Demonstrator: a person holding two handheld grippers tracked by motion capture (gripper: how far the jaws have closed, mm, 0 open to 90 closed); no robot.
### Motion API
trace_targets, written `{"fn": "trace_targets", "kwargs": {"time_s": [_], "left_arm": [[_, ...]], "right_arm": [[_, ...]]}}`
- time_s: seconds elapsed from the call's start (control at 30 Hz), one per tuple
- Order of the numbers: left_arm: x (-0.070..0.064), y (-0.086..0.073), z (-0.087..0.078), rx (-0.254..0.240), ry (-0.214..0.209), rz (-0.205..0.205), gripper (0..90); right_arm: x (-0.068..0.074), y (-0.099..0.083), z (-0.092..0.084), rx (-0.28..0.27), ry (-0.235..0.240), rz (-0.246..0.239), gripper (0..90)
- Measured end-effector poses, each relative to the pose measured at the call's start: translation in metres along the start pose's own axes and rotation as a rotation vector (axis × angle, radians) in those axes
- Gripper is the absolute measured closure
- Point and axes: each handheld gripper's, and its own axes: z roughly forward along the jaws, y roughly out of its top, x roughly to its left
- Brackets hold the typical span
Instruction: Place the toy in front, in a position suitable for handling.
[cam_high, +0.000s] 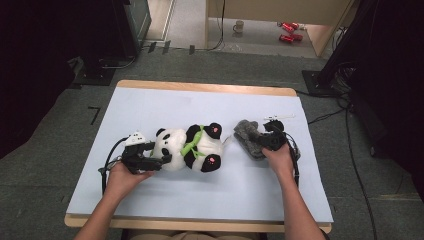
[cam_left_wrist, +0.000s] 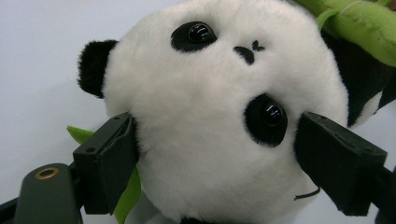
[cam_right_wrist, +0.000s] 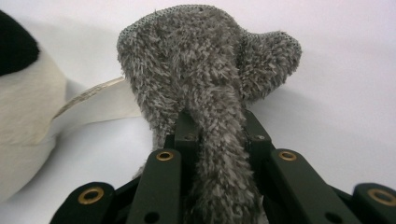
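A black-and-white plush panda (cam_high: 187, 147) with a green band (cam_high: 192, 142) lies on its back mid-table, head to the left. My left gripper (cam_high: 156, 152) is open, its jaws straddling the panda's head (cam_left_wrist: 210, 116); the pads (cam_left_wrist: 114, 158) rest against the fur at both sides, and the head keeps its round shape. A grey furry cloth piece (cam_high: 247, 134) lies just right of the panda. My right gripper (cam_high: 267, 140) is shut on the grey cloth's near end (cam_right_wrist: 205, 60), with the fabric pinched between its jaws (cam_right_wrist: 217, 123).
The table (cam_high: 150, 105) has a pale blue cover with a wooden rim. A small white object (cam_high: 279, 117) lies behind the right gripper. A white label (cam_right_wrist: 93, 93) trails from the panda (cam_right_wrist: 23, 116) toward the grey cloth. Bare cover lies in front and behind.
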Motion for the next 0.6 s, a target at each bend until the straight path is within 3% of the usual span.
{"fn": "trace_targets", "kwargs": {"time_s": [0.33, 0.6], "left_arm": [[0.001, 0.004, 0.002, -0.002, -0.010, -0.007, 17.6], [-0.002, 0.004, 0.000, 0.008, -0.003, 0.006, 18.0]], "right_arm": [[0.023, 0.014, -0.016, -0.019, 0.027, -0.050, 74.4], [0.033, 0.027, -0.026, -0.011, 0.045, -0.004, 74.4]]}}
